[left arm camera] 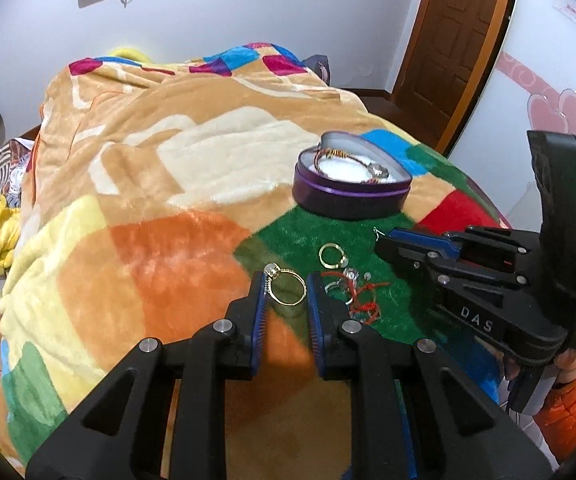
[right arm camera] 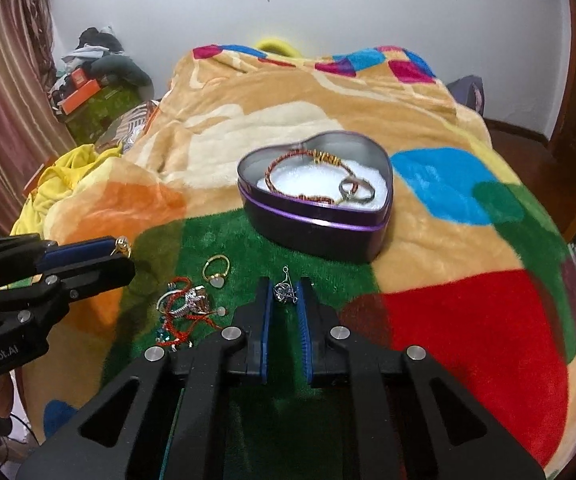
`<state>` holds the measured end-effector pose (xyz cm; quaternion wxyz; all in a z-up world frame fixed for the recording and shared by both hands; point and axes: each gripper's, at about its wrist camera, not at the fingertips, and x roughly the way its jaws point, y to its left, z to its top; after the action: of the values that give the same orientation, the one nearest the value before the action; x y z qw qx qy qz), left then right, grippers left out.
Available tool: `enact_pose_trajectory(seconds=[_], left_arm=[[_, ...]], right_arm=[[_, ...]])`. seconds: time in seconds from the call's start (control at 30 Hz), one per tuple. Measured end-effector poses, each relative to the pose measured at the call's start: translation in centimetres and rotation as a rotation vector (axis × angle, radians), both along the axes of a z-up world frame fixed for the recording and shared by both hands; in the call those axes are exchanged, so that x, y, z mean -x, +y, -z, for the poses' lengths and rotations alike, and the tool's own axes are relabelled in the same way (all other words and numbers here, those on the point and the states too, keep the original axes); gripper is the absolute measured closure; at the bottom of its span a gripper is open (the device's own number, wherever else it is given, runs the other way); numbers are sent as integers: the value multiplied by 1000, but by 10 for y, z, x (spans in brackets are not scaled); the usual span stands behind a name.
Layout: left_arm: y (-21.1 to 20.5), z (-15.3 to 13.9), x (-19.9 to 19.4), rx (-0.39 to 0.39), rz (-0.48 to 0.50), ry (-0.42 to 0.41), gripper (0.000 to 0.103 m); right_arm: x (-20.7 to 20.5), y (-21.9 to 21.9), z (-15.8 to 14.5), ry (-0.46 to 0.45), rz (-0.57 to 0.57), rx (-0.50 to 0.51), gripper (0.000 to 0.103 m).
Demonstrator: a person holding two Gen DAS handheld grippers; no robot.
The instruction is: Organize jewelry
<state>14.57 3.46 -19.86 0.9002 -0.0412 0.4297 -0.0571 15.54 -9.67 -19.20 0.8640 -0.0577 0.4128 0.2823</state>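
A purple heart-shaped tin (left arm camera: 348, 196) (right arm camera: 308, 228) sits on the blanket with a red braided bracelet (right arm camera: 300, 176) and a silver ring (right arm camera: 356, 190) on its white lining. My left gripper (left arm camera: 286, 286) is shut on a gold ring (left arm camera: 285, 285) with a stone, held above the blanket; it shows at the left of the right wrist view (right arm camera: 121, 250). My right gripper (right arm camera: 285, 294) is shut on a small silver earring (right arm camera: 284, 292), near the tin's front. A gold ring (left arm camera: 331, 255) (right arm camera: 216, 270) and a tangle of red cord and silver pieces (left arm camera: 354, 292) (right arm camera: 185, 308) lie on the green patch.
The colourful fleece blanket (left arm camera: 167, 184) (right arm camera: 468, 320) covers a bed. A wooden door (left arm camera: 456, 40) stands at the right. Yellow cloth (right arm camera: 59, 184) and piled clutter (right arm camera: 91, 80) lie off the bed's left side. A curtain (right arm camera: 3, 100) hangs far left.
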Motion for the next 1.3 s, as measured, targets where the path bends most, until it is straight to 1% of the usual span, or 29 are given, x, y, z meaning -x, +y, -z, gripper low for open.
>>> enact_pose_trajectory(seconds=[0.13, 0.37, 0.6, 0.83, 1.03, 1.3], left_arm=[[0, -6, -5, 1, -3, -17, 84], [-4, -20, -14, 3, 4, -53, 84], [-11, -35, -27, 12, 24, -95, 84], [-17, -42, -41, 32, 34, -125, 84], [-19, -43, -57, 39, 40, -133, 84], [-23, -40, -80, 31, 63, -135, 84]], right_arm=[[3, -1, -11, -25, -2, -16, 92], [6, -5, -34, -95, 6, -37, 92], [0, -8, -57, -161, 18, -67, 92], [-9, -11, -75, -219, 25, -104, 92], [-20, -10, -82, -249, 22, -117, 92], [-37, -10, -83, -253, 10, -122, 92]])
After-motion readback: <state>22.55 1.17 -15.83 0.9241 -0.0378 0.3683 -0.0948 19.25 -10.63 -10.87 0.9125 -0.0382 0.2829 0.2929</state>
